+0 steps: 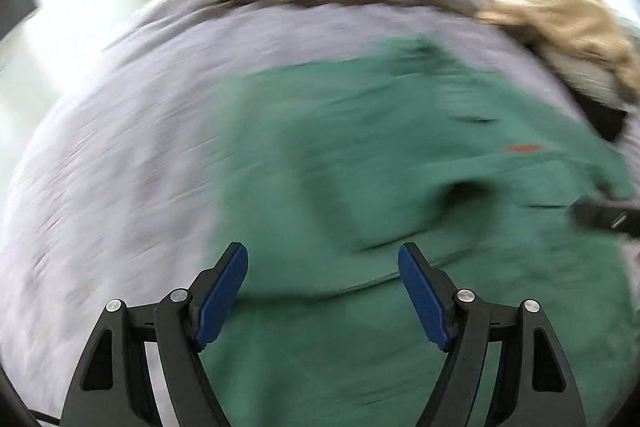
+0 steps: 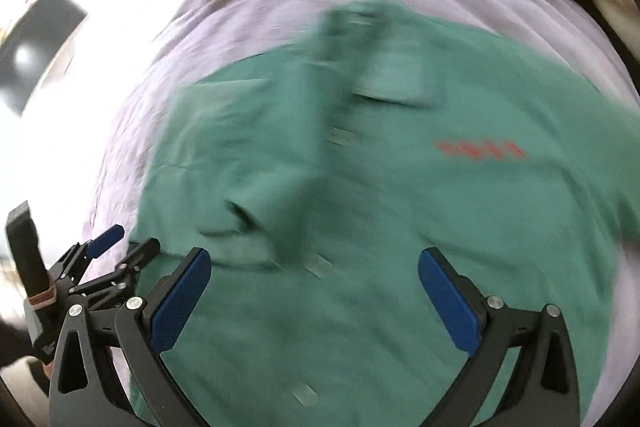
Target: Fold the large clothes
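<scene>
Both wrist views are blurred. A green shirt (image 2: pixel 400 207) lies spread on a pale lilac sheet (image 1: pixel 132 131) that covers the surface under it. The shirt fills the middle of each view, with a small line of red print (image 2: pixel 482 149) on its chest and a few pale buttons down the front. A fold or crease rises near its middle.

The left gripper (image 1: pixel 323 283) hangs over the shirt's near edge, tilted downward, its 2 blue pads (image 1: pixel 222 293) set wide apart with nothing between them. The right gripper (image 2: pixel 314 291) also hangs over the shirt, its 2 blue pads likewise spread wide and gripping nothing. Whether either one touches the cloth cannot be told.

In the right wrist view the left gripper shows at the lower left, at the shirt's edge. At the far right of the left wrist view lies a tan furry heap (image 1: pixel 568 23), beyond the shirt.
</scene>
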The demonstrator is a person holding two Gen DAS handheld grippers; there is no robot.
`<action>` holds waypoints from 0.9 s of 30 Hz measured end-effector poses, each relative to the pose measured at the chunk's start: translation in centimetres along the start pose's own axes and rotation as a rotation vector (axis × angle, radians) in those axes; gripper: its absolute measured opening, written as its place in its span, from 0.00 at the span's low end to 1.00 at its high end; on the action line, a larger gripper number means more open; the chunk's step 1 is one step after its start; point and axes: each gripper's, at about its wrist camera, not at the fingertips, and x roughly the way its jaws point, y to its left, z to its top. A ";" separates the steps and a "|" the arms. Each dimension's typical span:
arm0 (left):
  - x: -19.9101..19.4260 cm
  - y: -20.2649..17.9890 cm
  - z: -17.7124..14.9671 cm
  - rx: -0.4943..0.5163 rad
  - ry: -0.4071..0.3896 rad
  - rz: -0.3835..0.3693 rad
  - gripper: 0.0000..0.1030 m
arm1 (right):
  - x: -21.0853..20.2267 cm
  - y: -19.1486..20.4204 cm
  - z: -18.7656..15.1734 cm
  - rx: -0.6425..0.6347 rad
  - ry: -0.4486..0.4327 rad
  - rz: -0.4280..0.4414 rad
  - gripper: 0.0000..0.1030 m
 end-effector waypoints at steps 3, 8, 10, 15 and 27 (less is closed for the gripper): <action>1.6 3.8 -1.4 -0.109 0.059 0.097 0.76 | 3.2 4.4 0.7 -0.192 0.024 -0.111 1.00; 3.0 4.5 -3.3 -0.069 0.070 0.131 0.76 | 3.9 7.0 -0.5 -0.455 -0.034 -0.391 1.00; 2.7 3.8 -4.0 -0.015 0.051 0.147 0.76 | 4.2 6.7 -0.5 -0.515 -0.035 -0.489 1.00; 2.9 1.6 -4.6 0.062 0.072 0.120 0.76 | 7.0 7.2 -0.2 -0.620 0.036 -0.567 1.00; 4.0 8.3 -3.0 -0.328 0.035 0.126 0.80 | 1.2 -10.8 1.0 0.599 -0.194 -0.006 0.93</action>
